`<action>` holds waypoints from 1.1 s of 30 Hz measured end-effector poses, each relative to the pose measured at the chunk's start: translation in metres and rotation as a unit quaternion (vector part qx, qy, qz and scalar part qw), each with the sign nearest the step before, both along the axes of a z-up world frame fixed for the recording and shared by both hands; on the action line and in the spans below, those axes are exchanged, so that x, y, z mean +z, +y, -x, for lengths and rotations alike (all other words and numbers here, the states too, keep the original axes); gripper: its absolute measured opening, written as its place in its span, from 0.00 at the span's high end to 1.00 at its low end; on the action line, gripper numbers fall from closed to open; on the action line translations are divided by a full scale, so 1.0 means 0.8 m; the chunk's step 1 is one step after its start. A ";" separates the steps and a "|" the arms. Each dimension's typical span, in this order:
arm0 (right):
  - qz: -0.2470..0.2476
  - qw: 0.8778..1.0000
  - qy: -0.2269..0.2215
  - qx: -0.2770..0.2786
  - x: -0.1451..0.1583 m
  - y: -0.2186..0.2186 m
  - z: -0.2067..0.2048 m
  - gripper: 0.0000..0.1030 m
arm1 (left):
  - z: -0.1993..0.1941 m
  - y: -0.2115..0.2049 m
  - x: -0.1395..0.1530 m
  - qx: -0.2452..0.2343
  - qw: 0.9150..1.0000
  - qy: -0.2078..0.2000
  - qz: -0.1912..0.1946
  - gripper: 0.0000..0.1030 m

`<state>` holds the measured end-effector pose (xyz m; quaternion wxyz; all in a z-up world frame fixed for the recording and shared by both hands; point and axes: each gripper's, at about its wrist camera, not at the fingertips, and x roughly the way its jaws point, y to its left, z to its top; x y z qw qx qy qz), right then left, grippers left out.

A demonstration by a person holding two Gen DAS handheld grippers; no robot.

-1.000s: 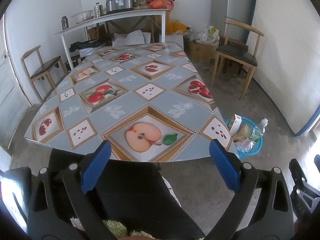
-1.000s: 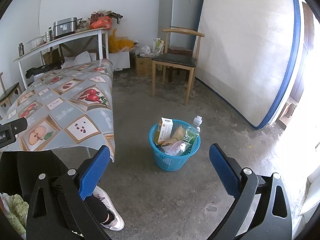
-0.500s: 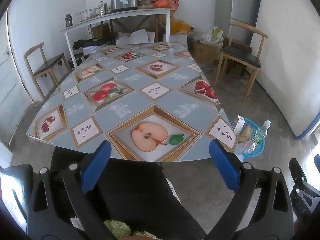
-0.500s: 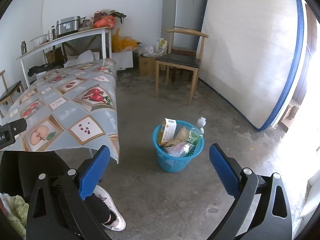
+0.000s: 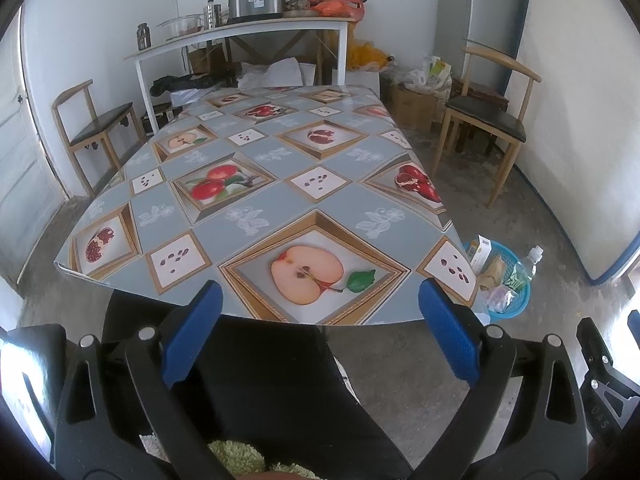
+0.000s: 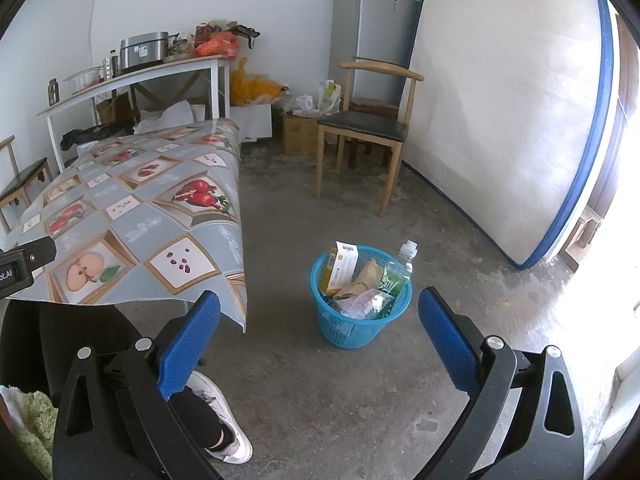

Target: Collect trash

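While holding both tools wide apart with nothing in them, left gripper (image 5: 318, 330) and right gripper (image 6: 318, 330), looking things over slowly. Checking near the shoe (image 6: 224, 420) and along the grey floor (image 6: 340, 400) for stray bits first. Finding the trash already sitting in the blue basket (image 6: 352, 328) beside the table corner: a box (image 6: 342, 264), a bottle (image 6: 402, 266), some wrappers (image 6: 362, 296). Seeing nothing lying on the fruit tablecloth (image 5: 280, 184). Minding the hanging cloth edge, then the wooden chair (image 6: 364, 132) farther back.
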<state>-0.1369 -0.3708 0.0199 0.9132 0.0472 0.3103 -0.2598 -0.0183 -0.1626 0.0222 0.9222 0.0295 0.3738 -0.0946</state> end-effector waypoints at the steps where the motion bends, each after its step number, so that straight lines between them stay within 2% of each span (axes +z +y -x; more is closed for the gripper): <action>1: 0.000 1.000 0.000 0.000 0.000 0.000 0.000 0.06 | 0.000 0.000 0.000 0.000 1.000 0.001 0.000 0.08; 33: 0.000 1.000 -0.004 0.002 0.005 0.000 -0.002 0.06 | 0.000 0.000 0.000 0.001 1.000 0.001 0.001 0.08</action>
